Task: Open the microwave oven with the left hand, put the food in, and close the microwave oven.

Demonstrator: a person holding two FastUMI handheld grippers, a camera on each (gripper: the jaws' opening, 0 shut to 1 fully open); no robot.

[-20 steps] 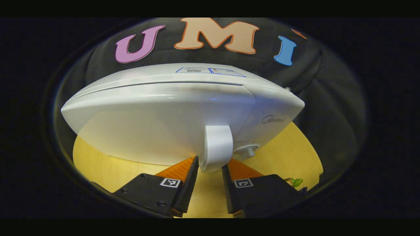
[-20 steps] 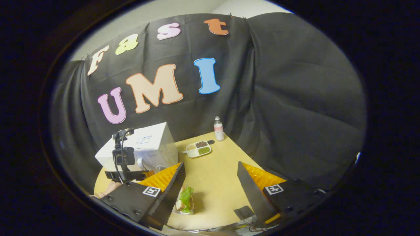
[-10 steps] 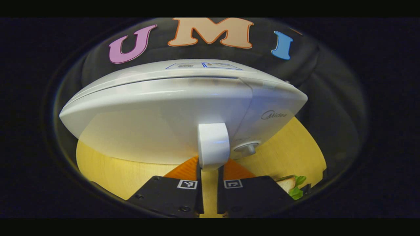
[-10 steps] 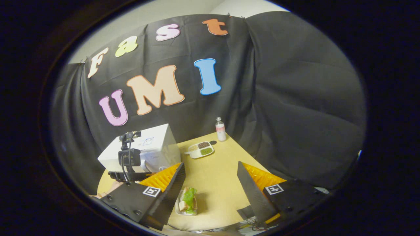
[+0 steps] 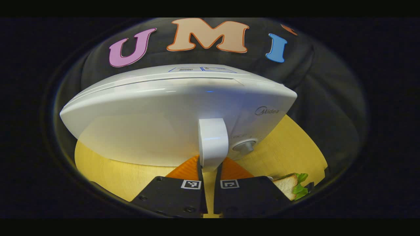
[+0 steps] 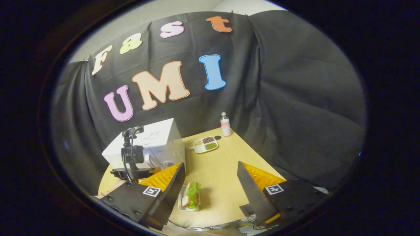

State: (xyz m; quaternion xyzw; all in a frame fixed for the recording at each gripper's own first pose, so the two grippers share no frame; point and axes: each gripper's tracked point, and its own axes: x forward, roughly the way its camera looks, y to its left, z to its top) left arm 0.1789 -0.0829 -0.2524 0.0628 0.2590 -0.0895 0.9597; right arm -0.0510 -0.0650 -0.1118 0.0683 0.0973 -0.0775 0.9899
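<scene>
- The worktop (image 6: 216, 170) is a pale wooden surface; everything below is placed relative to the microwave oven.
- The microwave oven (image 5: 157, 111) is a white box standing at the worktop's far left in the right gripper view (image 6: 154, 144). Its door sits flush with the body, closed, and a glossy sheen runs across the front.
- Its handle (image 5: 212, 144) is a white upright bar at the door's right edge, with a round knob (image 5: 245, 146) just right of it on the control panel.
- The left gripper (image 5: 208, 170) stands right in front of the microwave oven, its jaws clamped on the lower end of the handle, one on each side. From the right gripper view it shows as a dark rig (image 6: 133, 160) against the door.
- The right gripper (image 6: 211, 183) hangs well in front of the microwave oven, jaws wide apart and holding nothing.
- The food, a sandwich (image 6: 191, 196) with green lettuce on a small white tray, lies on the worktop in front and to the right of the microwave oven (image 5: 292, 188).
- A divided dish (image 6: 206, 144) of grains sits right of the microwave oven.
- A small bottle (image 6: 225, 124) stands beyond the dish, near the wall.
</scene>
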